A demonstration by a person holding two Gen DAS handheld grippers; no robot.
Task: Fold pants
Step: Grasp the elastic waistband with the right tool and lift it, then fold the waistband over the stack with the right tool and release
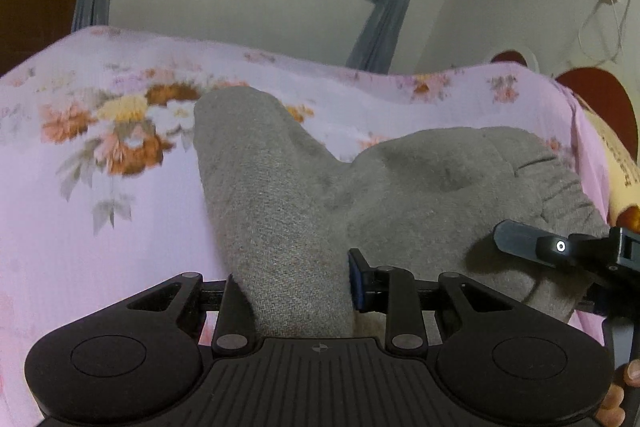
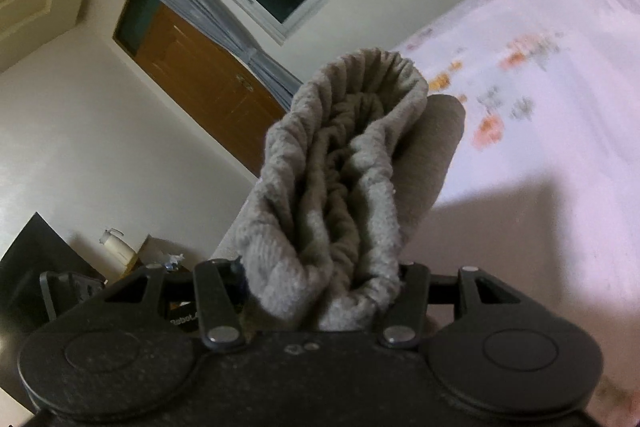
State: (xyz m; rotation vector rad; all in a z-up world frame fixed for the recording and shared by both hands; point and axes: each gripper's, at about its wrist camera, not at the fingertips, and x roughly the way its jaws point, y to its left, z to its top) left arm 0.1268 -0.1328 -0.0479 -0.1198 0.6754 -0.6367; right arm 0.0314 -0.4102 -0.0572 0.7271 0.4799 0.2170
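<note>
Grey pants (image 1: 288, 211) gripped in both jaws — ruched waistband (image 2: 352, 163) visible only from right wrist.

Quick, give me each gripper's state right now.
Left gripper: closed on a leg of the grey pants.
Right gripper: closed on the pants' bunched waistband.

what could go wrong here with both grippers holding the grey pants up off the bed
1. The right gripper clamps a thick bunch of gathered waistband; a layer could slip out and the pants would hang unevenly.
2. The left gripper pinches only a narrow strip of leg, so the hold may be weak.
3. The far leg end still rests on the floral bedsheet and could drag or crease.
</note>
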